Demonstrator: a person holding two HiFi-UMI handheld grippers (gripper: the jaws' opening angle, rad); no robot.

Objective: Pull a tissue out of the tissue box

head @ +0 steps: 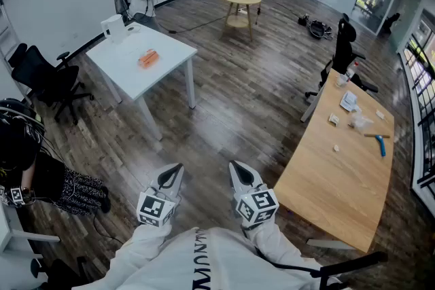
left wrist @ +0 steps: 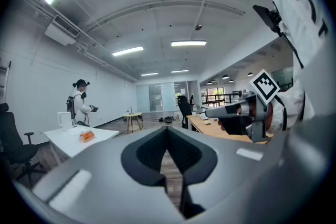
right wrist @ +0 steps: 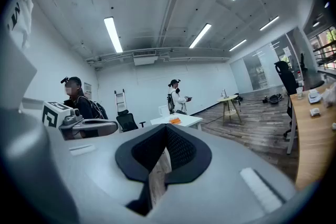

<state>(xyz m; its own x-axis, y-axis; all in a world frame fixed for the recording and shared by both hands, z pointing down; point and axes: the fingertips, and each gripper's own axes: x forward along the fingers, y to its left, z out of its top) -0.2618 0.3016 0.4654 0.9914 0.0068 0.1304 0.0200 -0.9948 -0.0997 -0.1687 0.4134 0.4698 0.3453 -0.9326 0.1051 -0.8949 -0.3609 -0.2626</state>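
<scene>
The left gripper (head: 170,176) and right gripper (head: 241,174) hang side by side, near level, over the floor (head: 245,105), each with its jaws closed on nothing. The wood table (head: 340,193) stands just right of the right gripper. Small white things (head: 349,101) lie at its far end, well apart from both grippers; whether one is the tissue box I cannot tell. A white table (head: 126,71) stands farther off at left

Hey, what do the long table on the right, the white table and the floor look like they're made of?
Long table: light wood or wood-look laminate, matte, even tan top. White table: smooth white top, probably laminate or painted board. Floor: dark wood-look planks, slightly glossy, with plank seams and pale reflections.
</scene>
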